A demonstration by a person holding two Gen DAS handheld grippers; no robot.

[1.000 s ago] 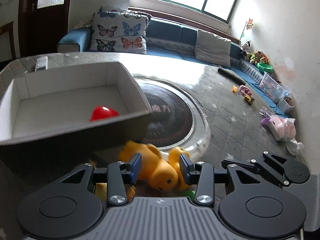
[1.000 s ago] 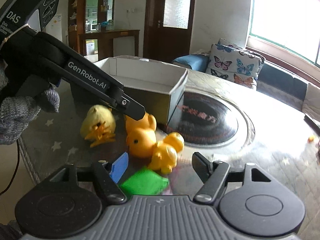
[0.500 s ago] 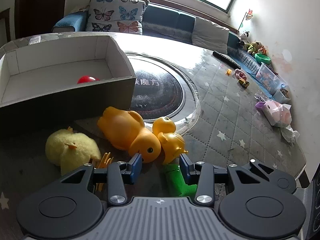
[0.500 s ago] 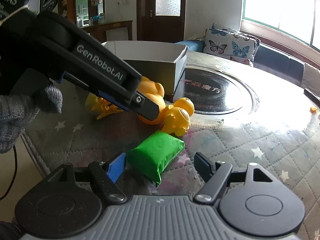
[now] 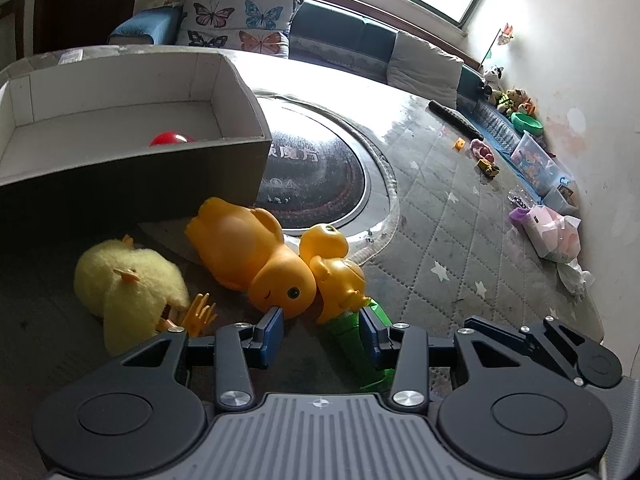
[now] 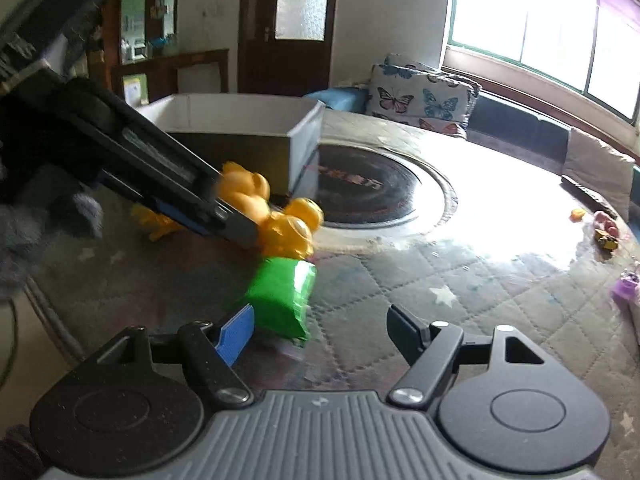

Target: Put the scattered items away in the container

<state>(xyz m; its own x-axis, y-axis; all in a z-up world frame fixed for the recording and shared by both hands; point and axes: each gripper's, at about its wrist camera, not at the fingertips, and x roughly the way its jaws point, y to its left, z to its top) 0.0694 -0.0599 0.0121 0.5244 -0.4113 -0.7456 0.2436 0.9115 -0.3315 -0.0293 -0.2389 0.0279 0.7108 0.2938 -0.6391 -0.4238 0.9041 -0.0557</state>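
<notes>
Left gripper [image 5: 320,326] gapes just before the orange duck [image 5: 256,256].

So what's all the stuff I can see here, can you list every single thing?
Cardboard box: one, white inside, far left of table.
Ball: one, red, inside the box.
Large rubber duck: one, orange, lying in front of the box.
Small rubber duck: one, orange, beside the large one.
Plush chick: one, pale yellow, left of the ducks.
Green packet: one, below the small duck.
Butterfly cushions: two, on the sofa.
Small toys: several, far right of table.
Left gripper: open, near the ducks.
Right gripper: open, by the packet.
</notes>
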